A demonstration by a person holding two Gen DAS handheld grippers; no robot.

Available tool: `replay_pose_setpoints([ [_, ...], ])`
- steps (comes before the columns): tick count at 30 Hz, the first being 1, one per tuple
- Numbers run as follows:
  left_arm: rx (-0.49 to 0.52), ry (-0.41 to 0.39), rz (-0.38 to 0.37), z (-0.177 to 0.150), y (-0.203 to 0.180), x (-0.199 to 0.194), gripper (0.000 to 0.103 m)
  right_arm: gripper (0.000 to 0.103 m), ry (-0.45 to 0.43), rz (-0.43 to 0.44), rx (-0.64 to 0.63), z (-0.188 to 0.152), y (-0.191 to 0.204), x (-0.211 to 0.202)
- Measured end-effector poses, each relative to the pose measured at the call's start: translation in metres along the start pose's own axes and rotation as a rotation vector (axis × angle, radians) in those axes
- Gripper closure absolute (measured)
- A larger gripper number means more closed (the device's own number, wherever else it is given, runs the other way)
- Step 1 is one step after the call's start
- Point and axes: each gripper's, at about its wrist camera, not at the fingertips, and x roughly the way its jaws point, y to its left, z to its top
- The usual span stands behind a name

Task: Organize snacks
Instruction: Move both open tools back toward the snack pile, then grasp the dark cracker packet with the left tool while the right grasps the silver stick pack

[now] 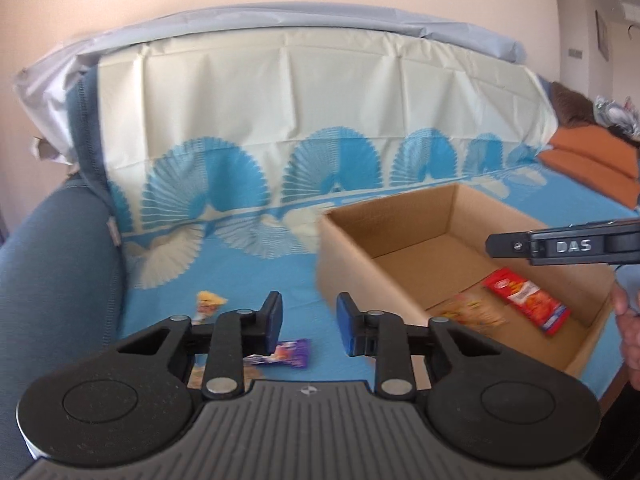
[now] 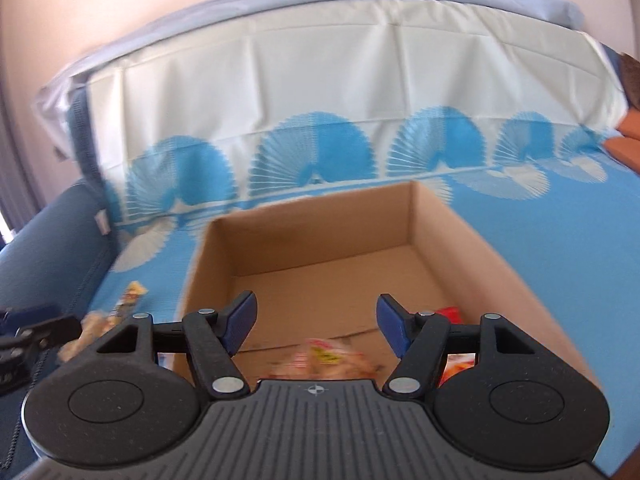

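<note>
An open cardboard box [image 1: 404, 216] stands on the blue patterned cloth; it also fills the right wrist view [image 2: 492, 236]. Inside lie a red snack pack [image 1: 528, 300] and a blurred clear yellow-red snack bag [image 1: 472, 310], which also shows in the right wrist view [image 2: 328, 358]. My left gripper [image 1: 309, 322] is open and empty, left of the box, above a purple snack pack [image 1: 286, 354]. A yellow snack pack [image 1: 208, 304] lies further left. My right gripper [image 2: 314, 326] is open and empty over the box's near end; it shows from the side in the left wrist view [image 1: 560, 246].
A blue sofa armrest [image 1: 52, 264] rises at the left. The cream and blue cloth covers the backrest [image 1: 304, 96]. An orange cushion [image 1: 596, 160] lies at the far right. More snack packs [image 2: 128, 300] lie on the cloth left of the box.
</note>
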Motion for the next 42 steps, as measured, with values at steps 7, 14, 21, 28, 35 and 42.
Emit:
replay_pose_setpoints([
  [7,-0.099,0.078,0.108,-0.018,0.051,0.002,0.078,0.049,-0.019,0.164,-0.087,-0.008,0.066,0.007],
  [14,-0.149,0.163,0.145,-0.030,0.079,0.010,0.078,0.052,0.035,0.274,-0.117,-0.023,0.116,0.026],
  [21,-0.225,0.219,0.174,-0.038,0.107,0.020,0.078,0.052,0.110,0.341,-0.149,-0.042,0.151,0.047],
  [28,-0.333,0.269,0.195,-0.045,0.133,0.027,0.078,0.052,0.155,0.369,-0.182,-0.059,0.164,0.066],
  [35,-0.341,0.335,0.177,-0.053,0.138,0.041,0.076,0.052,0.220,0.357,-0.210,-0.075,0.170,0.090],
  [42,-0.295,0.368,0.187,-0.058,0.133,0.052,0.071,0.052,0.289,0.394,-0.222,-0.093,0.175,0.112],
])
